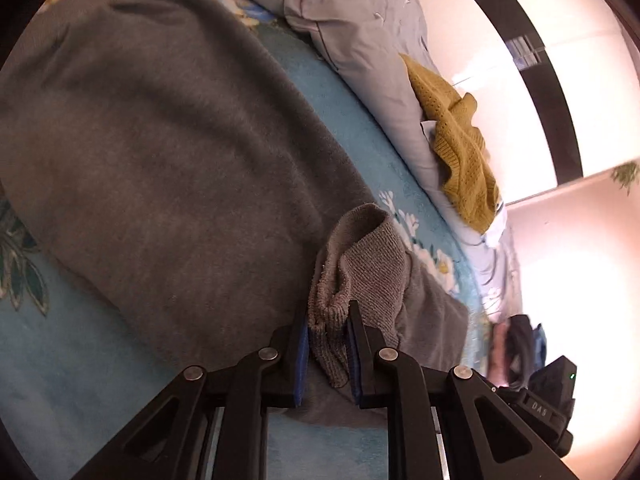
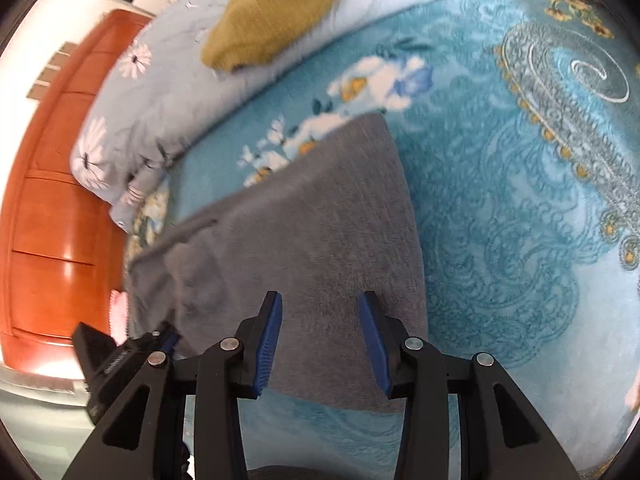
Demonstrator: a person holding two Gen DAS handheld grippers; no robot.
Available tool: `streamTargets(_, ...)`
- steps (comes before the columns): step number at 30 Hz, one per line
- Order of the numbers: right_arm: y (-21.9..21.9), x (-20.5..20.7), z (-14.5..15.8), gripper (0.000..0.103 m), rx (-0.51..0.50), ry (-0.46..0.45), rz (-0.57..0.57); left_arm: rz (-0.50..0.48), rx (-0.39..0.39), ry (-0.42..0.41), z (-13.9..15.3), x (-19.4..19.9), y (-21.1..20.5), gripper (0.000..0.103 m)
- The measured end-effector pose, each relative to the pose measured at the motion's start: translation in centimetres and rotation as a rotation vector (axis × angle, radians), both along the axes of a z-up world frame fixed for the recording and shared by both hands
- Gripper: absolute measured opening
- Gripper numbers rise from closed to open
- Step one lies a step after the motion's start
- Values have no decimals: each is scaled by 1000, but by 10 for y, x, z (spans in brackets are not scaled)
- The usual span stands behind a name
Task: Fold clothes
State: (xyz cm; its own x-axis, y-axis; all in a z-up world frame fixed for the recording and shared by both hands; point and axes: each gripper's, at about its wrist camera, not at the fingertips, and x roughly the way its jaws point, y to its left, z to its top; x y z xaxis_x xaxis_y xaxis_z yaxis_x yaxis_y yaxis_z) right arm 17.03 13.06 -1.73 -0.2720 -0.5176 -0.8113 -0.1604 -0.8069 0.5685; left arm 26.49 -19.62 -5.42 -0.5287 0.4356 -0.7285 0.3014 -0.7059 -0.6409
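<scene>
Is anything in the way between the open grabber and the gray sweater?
Nothing visible is. The right gripper hangs open right above the gray sweater, with only air between. The mustard knit top lies far off on the quilt. The left gripper already pinches the sweater's cuff.

Grey garments: one [image 1: 168, 168]
Mustard knitted garments: one [image 1: 460, 152]
Grippers: two, left gripper [image 1: 328, 344], right gripper [image 2: 320, 340]
Blue floral blankets: one [image 2: 500, 200]
Daisy-print quilts: one [image 2: 132, 92]
</scene>
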Motion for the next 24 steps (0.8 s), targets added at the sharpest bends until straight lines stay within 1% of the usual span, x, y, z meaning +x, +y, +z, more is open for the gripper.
streamTargets(1, 0, -1, -3, 42, 3, -7, 1, -5, -16, -7, -2, -2, 1, 18)
streamTargets(2, 0, -1, -6, 42, 5, -13, 2, 0, -13, -21, -8, -3, 0, 18)
streamTargets(5, -2, -3, -9, 42, 20, -20, 16, 29, 52, -61, -24, -7, -7, 18)
streamTargets(6, -2, -3, -9, 42, 27, -20, 21, 30, 68, -65, -26, -7, -9, 18)
streamTargets(8, -4, -4, -8, 42, 36, -19, 25, 22, 91, -56, -21, -6, -11, 21)
streamTargets(11, -5, -5, -7, 42, 37, -21, 21, 8, 142, -39, -13, -2, -18, 22)
streamTargets(14, -6, -5, -6, 42, 39, -24, 19, 38, 182, 6, -2, 8, -37, 25)
streamTargets(15, -6, -5, -6, 42, 40, -24, 20, 58, 190, 28, 3, 13, -46, 33)
streamTargets(16, -6, -5, -5, 42, 42, -24, 21, 79, 197, 50, 9, 18, -54, 47)
streamTargets(17, -7, -5, -5, 42, 45, -23, 22, 123, 182, 72, 14, 24, -69, 56)
streamTargets(18, -8, -5, -4, 42, 47, -23, 24, 178, 151, 87, 19, 31, -83, 70)
streamTargets(19, -8, -5, -4, 42, 46, -23, 23, 232, 129, 90, 20, 36, -97, 75)
streamTargets(22, -10, -5, -2, 42, 35, -21, 22, 400, 74, 91, 21, 52, -142, 81)
streamTargets(24, -12, -6, 0, 42, 30, -15, 25, 479, 75, 79, 13, 56, -170, 83)
